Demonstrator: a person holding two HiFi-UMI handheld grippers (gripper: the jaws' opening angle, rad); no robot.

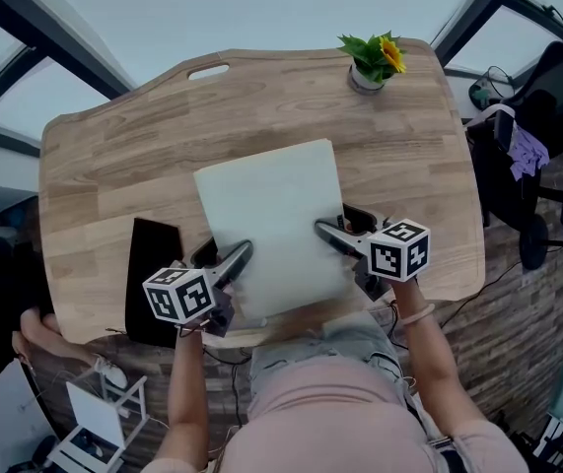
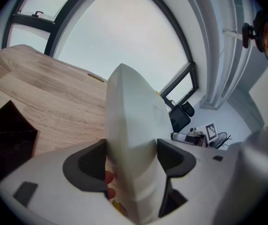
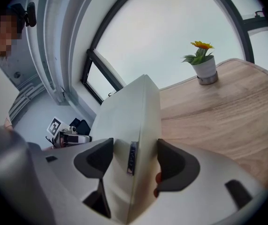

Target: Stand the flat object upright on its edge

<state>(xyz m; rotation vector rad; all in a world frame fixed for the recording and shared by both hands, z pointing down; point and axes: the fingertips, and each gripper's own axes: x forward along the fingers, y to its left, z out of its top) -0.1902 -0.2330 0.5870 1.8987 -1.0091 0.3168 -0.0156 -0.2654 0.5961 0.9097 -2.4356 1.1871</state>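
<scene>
Grippers both on the flat white object (image 1: pixel 271 215), one at each near corner. Left gripper (image 1: pixel 238 257) takes the near-left corner, right gripper (image 1: pixel 327 233) the near-right edge.

Left gripper view: the flat white object (image 2: pixel 130 121) runs edge-on between the dark fingers (image 2: pixel 88 165), which press against both of its faces; left gripper (image 2: pixel 131 159) closed firmly on it. A few red and yellow printed marks show low on the left face.

Right gripper view: same picture. The flat white object (image 3: pixel 134 121) sits clamped between the fingers (image 3: pixel 175 165), with a small dark label on its narrow side; right gripper (image 3: pixel 134 162) gripping tight.

Head view: the object's broad face is turned up toward the camera, over the middle of the wooden counter (image 1: pixel 104 156). Cannot tell whether any edge touches the wood.

Potted yellow flower (image 1: pixel 372 59) stands at the far right of the counter, well apart from the object. Black slab (image 1: pixel 153 274) lies on the counter just beside the left gripper.
</scene>
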